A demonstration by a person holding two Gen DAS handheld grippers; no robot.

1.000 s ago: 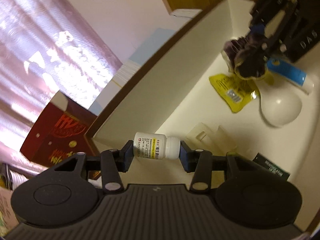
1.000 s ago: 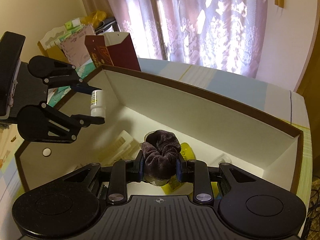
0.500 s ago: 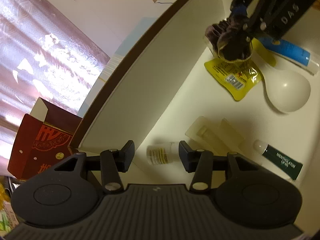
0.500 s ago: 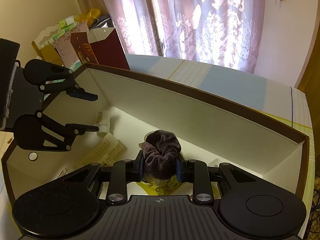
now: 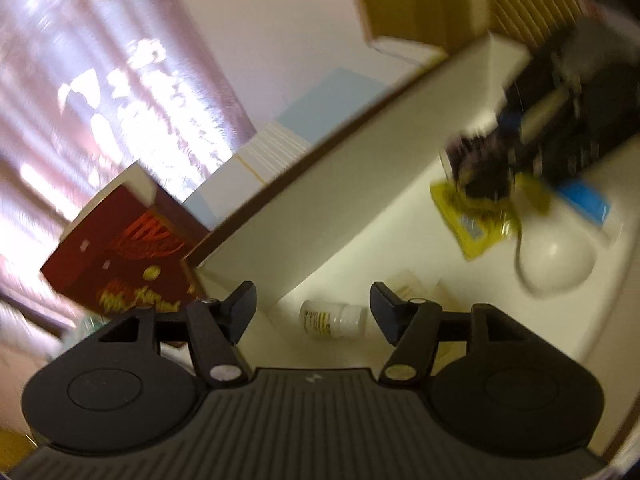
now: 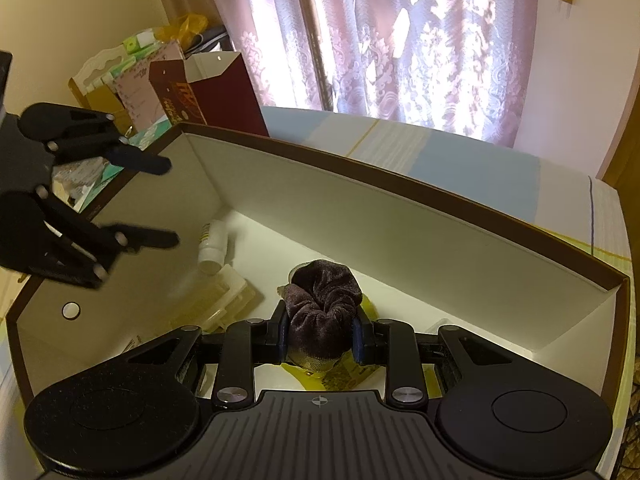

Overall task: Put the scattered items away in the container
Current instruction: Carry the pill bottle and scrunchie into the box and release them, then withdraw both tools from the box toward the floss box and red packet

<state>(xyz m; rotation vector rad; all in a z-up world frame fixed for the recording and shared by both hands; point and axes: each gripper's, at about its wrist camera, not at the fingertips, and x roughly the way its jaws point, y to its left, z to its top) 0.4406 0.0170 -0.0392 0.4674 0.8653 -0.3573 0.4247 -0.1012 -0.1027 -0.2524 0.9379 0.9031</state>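
A white pill bottle (image 5: 334,317) (image 6: 212,244) lies on its side on the floor of the white box (image 6: 400,236), near its left corner. My left gripper (image 5: 312,300) (image 6: 170,200) hovers open above it with nothing between its fingers. My right gripper (image 6: 322,330) is shut on a dark brown velvet scrunchie (image 6: 324,300) (image 5: 480,168), held low inside the box over a yellow sachet (image 5: 472,220) (image 6: 340,378).
Inside the box also lie a white spoon (image 5: 556,256), a blue-and-white tube (image 5: 588,200) and a clear plastic case (image 6: 228,294). A dark red carton (image 5: 124,256) (image 6: 216,92) stands outside the box's left end. Curtains hang behind.
The left gripper opened and dropped the pill bottle into the box, then rose and drew back. The right gripper lowered the scrunchie deeper into the box.
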